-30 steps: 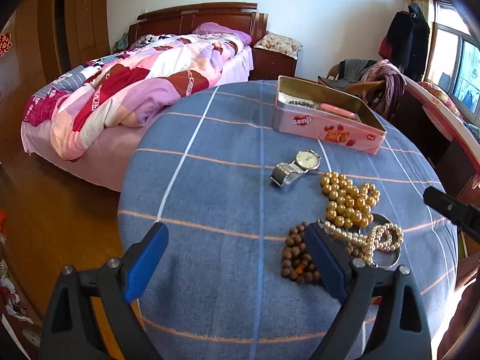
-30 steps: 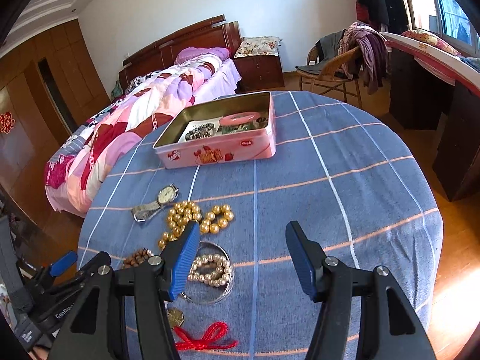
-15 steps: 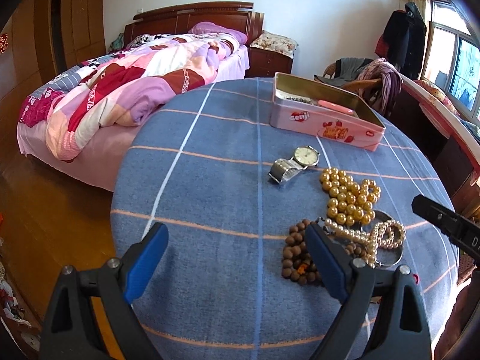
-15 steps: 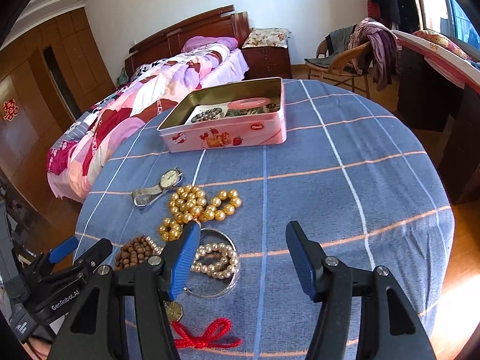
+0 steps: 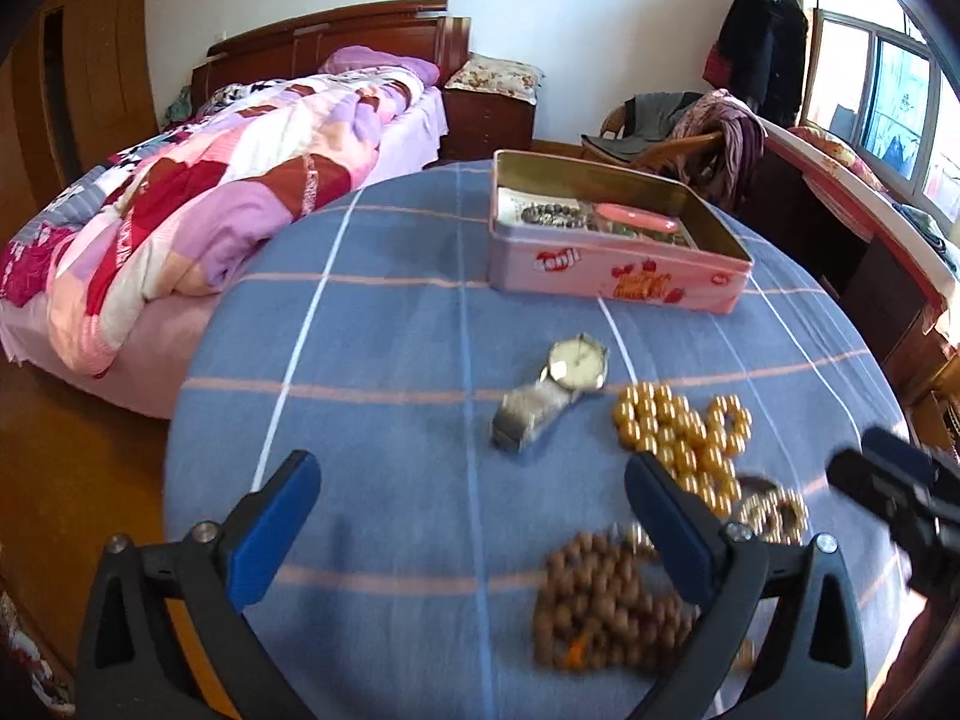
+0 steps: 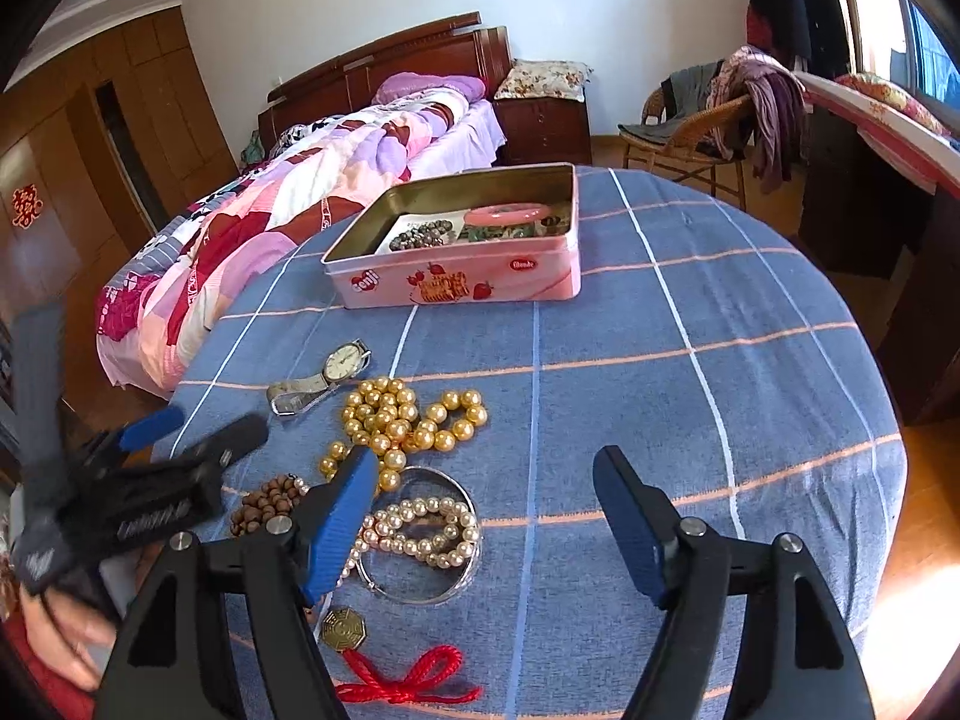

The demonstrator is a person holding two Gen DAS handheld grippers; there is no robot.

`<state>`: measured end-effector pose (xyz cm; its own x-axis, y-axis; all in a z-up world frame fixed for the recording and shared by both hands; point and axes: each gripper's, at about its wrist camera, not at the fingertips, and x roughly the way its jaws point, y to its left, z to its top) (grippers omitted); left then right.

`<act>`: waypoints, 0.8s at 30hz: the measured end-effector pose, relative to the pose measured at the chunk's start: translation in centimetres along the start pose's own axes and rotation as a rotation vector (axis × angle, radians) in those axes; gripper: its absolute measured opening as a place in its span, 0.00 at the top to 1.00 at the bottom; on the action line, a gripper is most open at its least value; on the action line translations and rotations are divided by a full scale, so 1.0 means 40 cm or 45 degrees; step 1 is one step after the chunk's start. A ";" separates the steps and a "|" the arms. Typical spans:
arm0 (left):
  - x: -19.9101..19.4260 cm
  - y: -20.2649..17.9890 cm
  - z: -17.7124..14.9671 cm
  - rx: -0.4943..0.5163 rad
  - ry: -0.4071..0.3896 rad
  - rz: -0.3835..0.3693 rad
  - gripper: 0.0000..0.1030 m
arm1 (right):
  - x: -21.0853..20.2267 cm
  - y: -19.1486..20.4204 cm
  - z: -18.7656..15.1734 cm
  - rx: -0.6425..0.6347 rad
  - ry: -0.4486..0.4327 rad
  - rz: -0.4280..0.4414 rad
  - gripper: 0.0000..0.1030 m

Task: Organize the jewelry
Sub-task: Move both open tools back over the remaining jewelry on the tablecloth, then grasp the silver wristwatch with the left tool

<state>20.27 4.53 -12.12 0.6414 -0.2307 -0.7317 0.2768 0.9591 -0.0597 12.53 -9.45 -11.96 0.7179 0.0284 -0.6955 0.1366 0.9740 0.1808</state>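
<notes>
Watch (image 6: 324, 381), bead strands (image 6: 408, 414) near open pink tin (image 6: 462, 285).

Two low wrist views across one table (image 5: 372, 312), toward the bed (image 6: 336, 180).

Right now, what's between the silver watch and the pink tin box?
Nothing but bare blue checked tablecloth lies between the silver wristwatch and the open pink metal tin. The right wrist view shows this best.

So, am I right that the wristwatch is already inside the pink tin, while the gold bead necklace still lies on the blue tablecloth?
Not quite: the wristwatch is not in the pink tin; it lies on the blue tablecloth, between the tin and the gold bead necklace. The right wrist view shows this. The necklace is indeed still on the cloth.
</notes>
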 end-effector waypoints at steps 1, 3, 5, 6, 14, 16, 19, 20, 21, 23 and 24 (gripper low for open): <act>0.017 -0.002 0.011 0.007 0.013 -0.006 0.00 | 0.001 -0.005 0.001 0.007 0.004 -0.001 0.28; 0.051 -0.012 0.027 0.036 0.056 0.009 0.11 | 0.004 -0.014 0.005 0.017 0.007 -0.007 0.28; 0.093 -0.023 0.034 0.082 0.128 0.028 0.27 | 0.003 -0.021 0.009 0.023 0.004 -0.008 0.28; 0.111 -0.024 0.035 0.084 0.178 0.026 0.32 | 0.002 -0.025 0.012 0.029 0.001 -0.007 0.28; 0.065 -0.043 0.041 0.133 0.152 -0.073 0.83 | 0.038 -0.017 0.017 0.017 0.053 0.020 0.28; 0.037 -0.036 0.031 0.093 0.133 -0.109 0.83 | 0.050 -0.015 0.019 0.018 0.071 0.034 0.28; -0.011 -0.024 0.010 0.035 0.077 -0.158 0.83 | 0.065 -0.002 0.027 -0.021 0.085 0.042 0.28; -0.029 -0.014 0.006 0.019 0.054 -0.171 0.83 | 0.070 0.004 0.031 -0.036 0.087 0.040 0.28; -0.053 -0.006 0.000 0.003 0.028 -0.185 0.83 | 0.075 0.011 0.035 -0.048 0.091 0.040 0.28; -0.091 0.008 -0.009 -0.024 -0.011 -0.214 0.83 | 0.092 0.027 0.045 -0.062 0.109 0.056 0.28; -0.096 0.007 -0.005 -0.031 -0.022 -0.220 0.83 | 0.106 0.041 0.051 -0.077 0.124 0.063 0.28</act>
<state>17.74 5.71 -9.47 0.5977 -0.3952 -0.6976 0.3670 0.9084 -0.2001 17.20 -8.19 -13.18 0.6527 0.0959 -0.7515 0.0591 0.9825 0.1767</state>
